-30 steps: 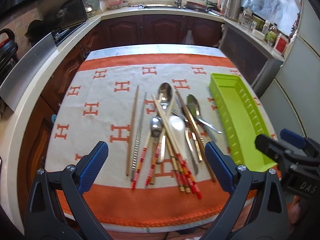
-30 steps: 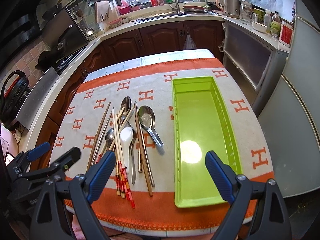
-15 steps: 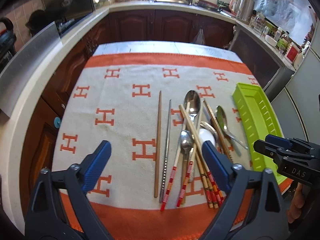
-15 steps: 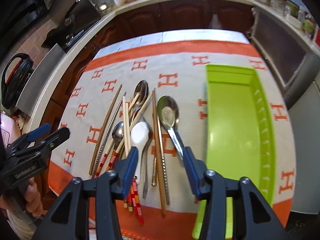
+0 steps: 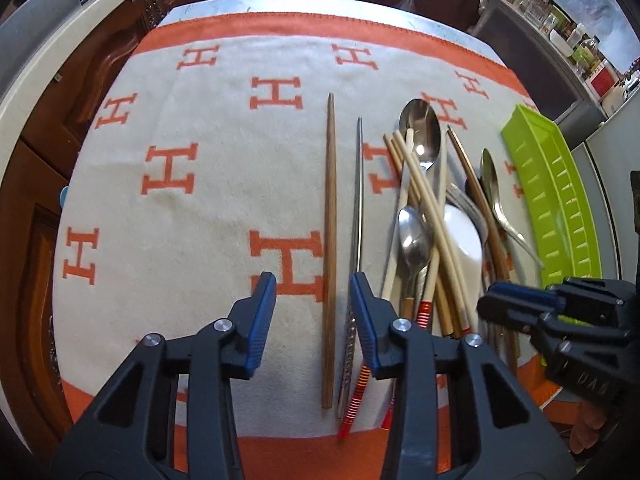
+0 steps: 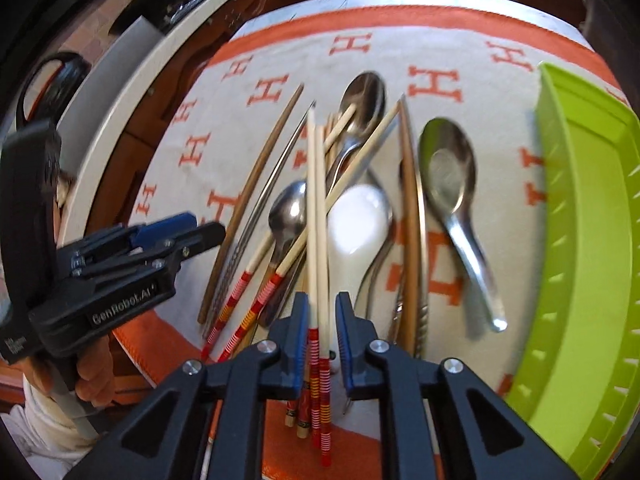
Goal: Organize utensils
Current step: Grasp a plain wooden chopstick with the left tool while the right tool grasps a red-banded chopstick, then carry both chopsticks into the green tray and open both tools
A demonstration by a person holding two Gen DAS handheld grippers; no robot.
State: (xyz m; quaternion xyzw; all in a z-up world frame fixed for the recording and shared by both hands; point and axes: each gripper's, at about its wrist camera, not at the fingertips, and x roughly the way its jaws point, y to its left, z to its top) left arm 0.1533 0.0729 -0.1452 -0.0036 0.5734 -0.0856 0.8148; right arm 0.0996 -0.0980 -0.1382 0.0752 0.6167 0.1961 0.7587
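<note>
A pile of utensils lies on an orange-and-white cloth [image 5: 180, 208]: metal spoons [image 6: 452, 176], a white spoon [image 6: 356, 220], and pale chopsticks with red-striped ends [image 6: 316, 216]. A brown wooden chopstick [image 5: 330, 240] and a thin metal chopstick [image 5: 359, 208] lie apart at the left. My left gripper [image 5: 314, 300] is open, low over the cloth, with both of these between its jaws. My right gripper [image 6: 322, 316] is open, narrowly, with two pale chopsticks between its jaws. The green tray [image 6: 592, 240] is empty at the right.
The cloth covers a small table with kitchen counters and dark cabinets [image 5: 100, 48] around it. The tray also shows in the left wrist view [image 5: 556, 200]. The right gripper's body [image 5: 568, 320] shows at the right of the pile there.
Both grippers have dropped toward the table and narrowed. The left one now straddles the two separate chopsticks. The right one now straddles two pale chopsticks in the pile.
</note>
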